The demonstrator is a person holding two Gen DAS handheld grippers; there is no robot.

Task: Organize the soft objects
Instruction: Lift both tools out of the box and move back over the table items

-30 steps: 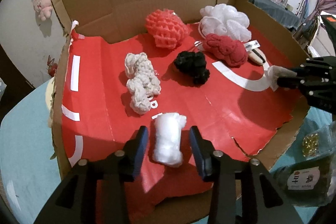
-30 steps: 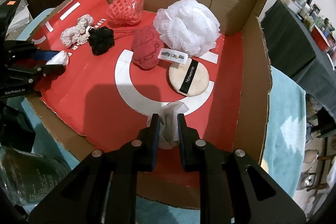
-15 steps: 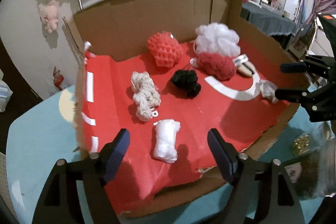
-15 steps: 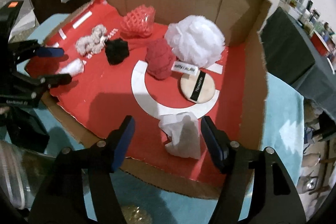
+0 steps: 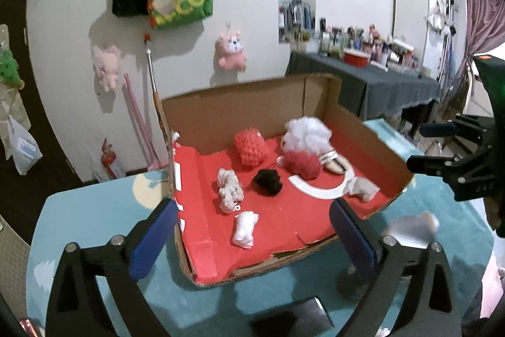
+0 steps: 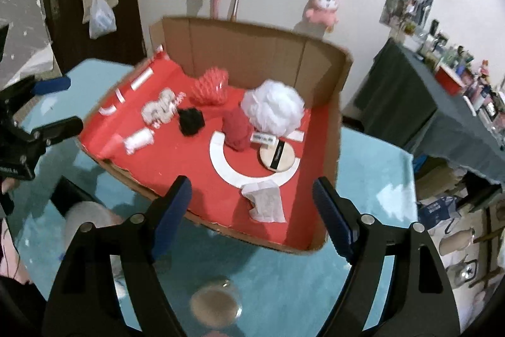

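A cardboard box [image 5: 221, 112] with a red lining holds several soft things: a white cotton roll [image 5: 244, 229], a knitted cream piece [image 5: 229, 185], a black pompom [image 5: 268, 181], a red mesh sponge [image 5: 250, 149], a dark red knit [image 5: 301, 165], a white bath pouf [image 5: 307, 133] and a crumpled grey-white tissue [image 5: 363, 190]. My left gripper [image 5: 252, 239] is open and empty, pulled back in front of the box. My right gripper [image 6: 252, 215] is open and empty, back from the tissue [image 6: 265, 204]. A round powder puff [image 6: 277, 157] lies by the pouf [image 6: 273, 106].
The box [image 6: 331, 128] stands on a teal cloth-covered table [image 5: 94, 223]. A clear bag [image 5: 410, 225] lies right of the box, a glass lid [image 6: 216, 303] near the front. A dark table with clutter [image 5: 363, 75] stands behind; plush toys hang on the wall.
Both grippers have opened wide, letting go of the cotton roll and the tissue, and have pulled back and up out of the box. The objects stay where they were released.
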